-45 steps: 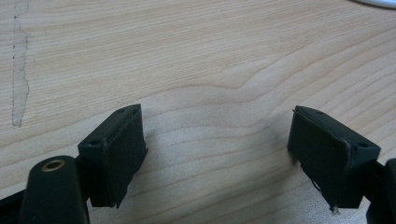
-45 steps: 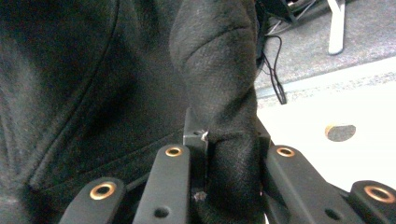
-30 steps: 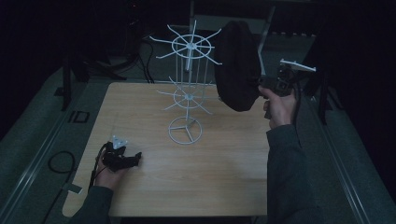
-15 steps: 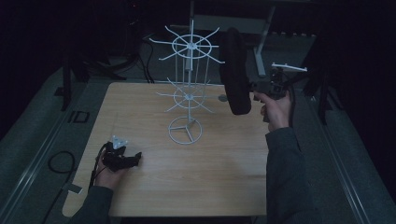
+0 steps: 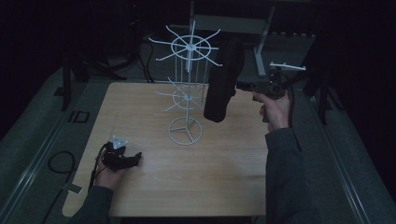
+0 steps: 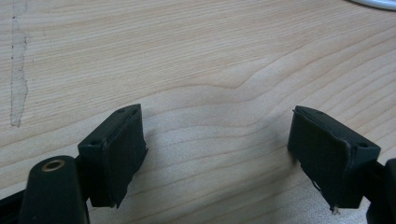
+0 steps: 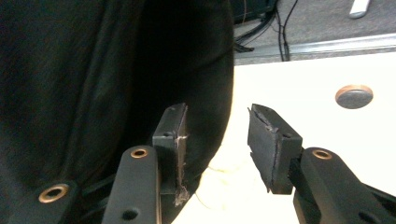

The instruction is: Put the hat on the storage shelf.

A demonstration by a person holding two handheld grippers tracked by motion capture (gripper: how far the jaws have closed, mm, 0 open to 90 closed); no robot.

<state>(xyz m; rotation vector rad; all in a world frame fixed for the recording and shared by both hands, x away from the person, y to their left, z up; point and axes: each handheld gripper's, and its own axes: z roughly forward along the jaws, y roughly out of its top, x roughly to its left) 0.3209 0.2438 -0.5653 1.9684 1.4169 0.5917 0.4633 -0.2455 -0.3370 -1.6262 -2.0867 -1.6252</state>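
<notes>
black cloth (image 7: 93, 93) cut off by the frame's edge.

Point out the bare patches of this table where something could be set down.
Bare wood: the near half between the left gripper and the sleeve, and the far-left corner of the table. It is crowded around the wire rack and the black garment hanging by the right gripper.

The table (image 5: 154, 186) is pale matt wood with visible grain, the display rack (image 5: 187, 88) standing on it is thin white-coated wire, the black hat (image 5: 223, 84) hanging beside that rack looks soft matt cloth, and the gripper pads (image 7: 268, 144) look worn, frayed black rubber.
</notes>
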